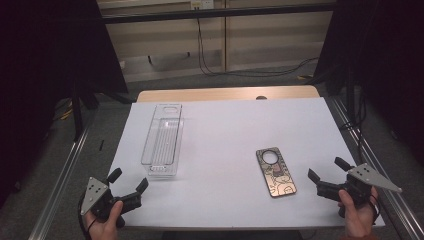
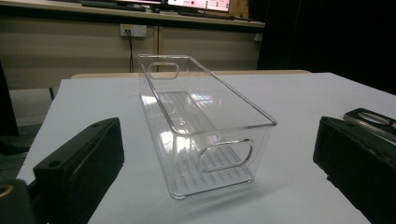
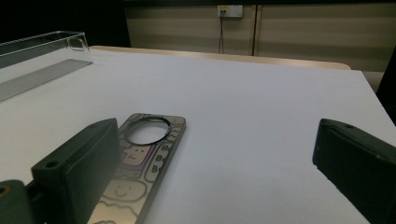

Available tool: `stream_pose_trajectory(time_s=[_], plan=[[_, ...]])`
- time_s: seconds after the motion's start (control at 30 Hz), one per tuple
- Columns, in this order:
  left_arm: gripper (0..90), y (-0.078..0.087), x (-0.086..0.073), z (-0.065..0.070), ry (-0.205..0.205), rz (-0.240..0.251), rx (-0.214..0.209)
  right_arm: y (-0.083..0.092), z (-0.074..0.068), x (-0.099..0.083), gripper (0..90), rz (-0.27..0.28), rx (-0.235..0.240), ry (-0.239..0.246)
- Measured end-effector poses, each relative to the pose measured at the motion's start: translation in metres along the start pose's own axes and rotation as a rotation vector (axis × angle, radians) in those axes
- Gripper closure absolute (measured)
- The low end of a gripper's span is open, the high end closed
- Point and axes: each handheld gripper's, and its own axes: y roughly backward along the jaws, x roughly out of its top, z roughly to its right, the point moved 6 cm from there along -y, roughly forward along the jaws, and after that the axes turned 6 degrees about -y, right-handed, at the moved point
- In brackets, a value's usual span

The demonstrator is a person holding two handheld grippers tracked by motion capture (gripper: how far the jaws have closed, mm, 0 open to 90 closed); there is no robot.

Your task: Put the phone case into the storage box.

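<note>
Both grippers are held at the table's near edge, jaws spread and empty: the left gripper (image 1: 128, 183) faces the clear plastic bin (image 1: 162, 140), the right gripper (image 1: 329, 170) sits just right of the patterned phone case (image 1: 276, 172), lying flat on the white table (image 1: 225, 130).

From my feed: table (image 1: 225, 94) had a light wood top under a white sheet (image 1: 230, 150) — wood edge showed at the far side. Behind it I saw a beige panelled wall (image 1: 250, 35) with a white socket (image 1: 202, 4) up top, black cables (image 1: 210, 67) dropping to a grey floor (image 1: 200, 82). Black curtains (image 1: 45, 60) flanked both sides — metal rails (image 1: 62, 175) ran along the table. Room was dim.
</note>
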Motion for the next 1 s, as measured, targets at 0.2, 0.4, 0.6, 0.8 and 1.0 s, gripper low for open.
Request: stream_pose_trajectory(time_s=[0.2, 0.4, 0.6, 0.8, 1.0], plan=[[1.9, -0.001, 0.002, 0.001, -0.004, 0.003, -0.002, 0.000, 0.001, -0.002, 0.6, -0.013, 0.010, 0.002], [1.9, 0.000, 0.001, 0.000, 0.006, 0.000, 0.005, -0.001, 0.001, -0.002, 0.3, -0.017, 0.015, -0.005], [2.0, 0.003, -0.001, -0.002, 0.004, -0.009, 0.007, 0.001, 0.000, -0.005, 0.7, -0.043, 0.002, -0.010], [2.0, 0.003, 0.000, -0.002, 0.006, -0.002, 0.000, -0.001, -0.006, -0.003, 0.6, -0.055, 0.016, -0.005], [2.0, 0.003, 0.000, -0.001, 0.005, -0.003, 0.001, -0.010, -0.011, -0.001, 0.8, -0.077, 0.040, 0.001]])
